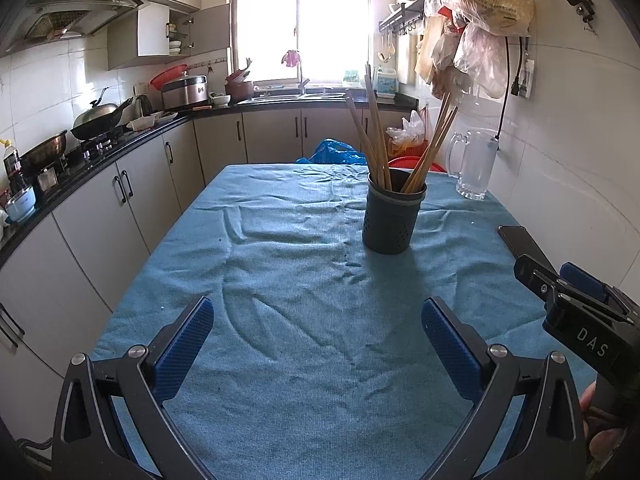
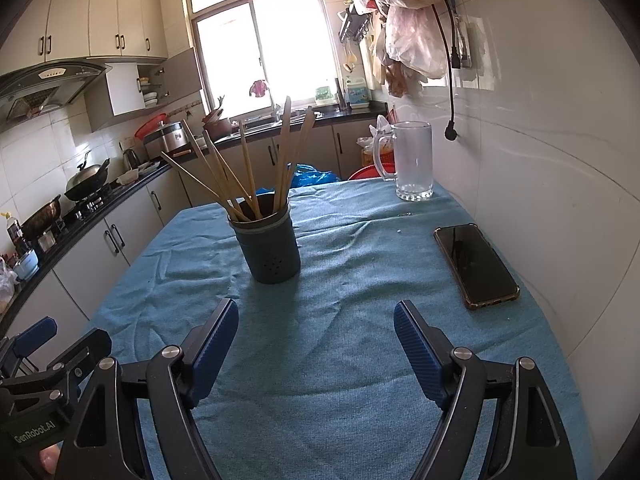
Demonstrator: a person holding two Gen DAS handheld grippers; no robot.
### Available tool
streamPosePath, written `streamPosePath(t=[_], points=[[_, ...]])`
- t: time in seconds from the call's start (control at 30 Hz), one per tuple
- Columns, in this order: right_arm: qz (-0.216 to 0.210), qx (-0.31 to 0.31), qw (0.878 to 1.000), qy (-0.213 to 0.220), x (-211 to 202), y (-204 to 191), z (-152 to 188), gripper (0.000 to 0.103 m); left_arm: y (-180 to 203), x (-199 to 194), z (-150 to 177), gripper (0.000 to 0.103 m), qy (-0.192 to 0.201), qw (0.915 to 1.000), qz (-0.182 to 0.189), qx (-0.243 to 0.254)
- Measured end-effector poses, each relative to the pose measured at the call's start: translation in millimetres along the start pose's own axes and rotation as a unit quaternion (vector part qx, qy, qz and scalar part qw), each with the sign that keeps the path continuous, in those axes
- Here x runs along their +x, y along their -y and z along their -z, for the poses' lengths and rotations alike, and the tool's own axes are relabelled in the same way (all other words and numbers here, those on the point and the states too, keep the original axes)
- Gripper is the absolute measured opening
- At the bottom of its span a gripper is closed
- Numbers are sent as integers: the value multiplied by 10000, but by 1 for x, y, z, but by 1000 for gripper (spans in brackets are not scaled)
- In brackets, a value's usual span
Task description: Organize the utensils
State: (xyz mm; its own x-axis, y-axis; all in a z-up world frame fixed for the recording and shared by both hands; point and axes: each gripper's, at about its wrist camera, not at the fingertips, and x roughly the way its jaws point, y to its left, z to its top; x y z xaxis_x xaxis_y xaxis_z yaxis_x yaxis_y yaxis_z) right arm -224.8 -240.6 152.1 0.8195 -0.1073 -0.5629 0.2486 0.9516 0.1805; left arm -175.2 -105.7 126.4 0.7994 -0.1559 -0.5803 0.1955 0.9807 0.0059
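Both tongs are hovering low over the near end of the table, and both are gaping wide: the left tongs (image 1: 318, 322) are spreading their blue pads (image 1: 184, 350) far apart with nothing between them and touching nothing, and the right tongs (image 2: 316, 326) are doing the same, holding nothing. The dark holder (image 1: 392, 216) is standing upright on the blue cloth (image 1: 280, 280) toward the far right part of the table, past both tongs and well apart from them, and a bunch of wooden chopsticks (image 1: 378, 132) is leaning out of it in two fans. A glass mug (image 2: 412, 160) is sitting at the far right corner, by the tiled wall (image 2: 540, 160), and a dark phone (image 2: 476, 266) is lying flat along the right edge. Around the table, sunlight is pouring through the window (image 1: 300, 20), a wok (image 1: 98, 118) is resting on the stove along the left counter, and plastic bags (image 1: 476, 12) are hanging high on the right wall.
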Motion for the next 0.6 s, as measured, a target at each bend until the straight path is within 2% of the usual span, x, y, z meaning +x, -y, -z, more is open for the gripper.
streamPosePath(t=[0.6], points=[[6,-40,9999,-113,6,-1,4,85,-2,6,3,103,-101,9999,15,-30]])
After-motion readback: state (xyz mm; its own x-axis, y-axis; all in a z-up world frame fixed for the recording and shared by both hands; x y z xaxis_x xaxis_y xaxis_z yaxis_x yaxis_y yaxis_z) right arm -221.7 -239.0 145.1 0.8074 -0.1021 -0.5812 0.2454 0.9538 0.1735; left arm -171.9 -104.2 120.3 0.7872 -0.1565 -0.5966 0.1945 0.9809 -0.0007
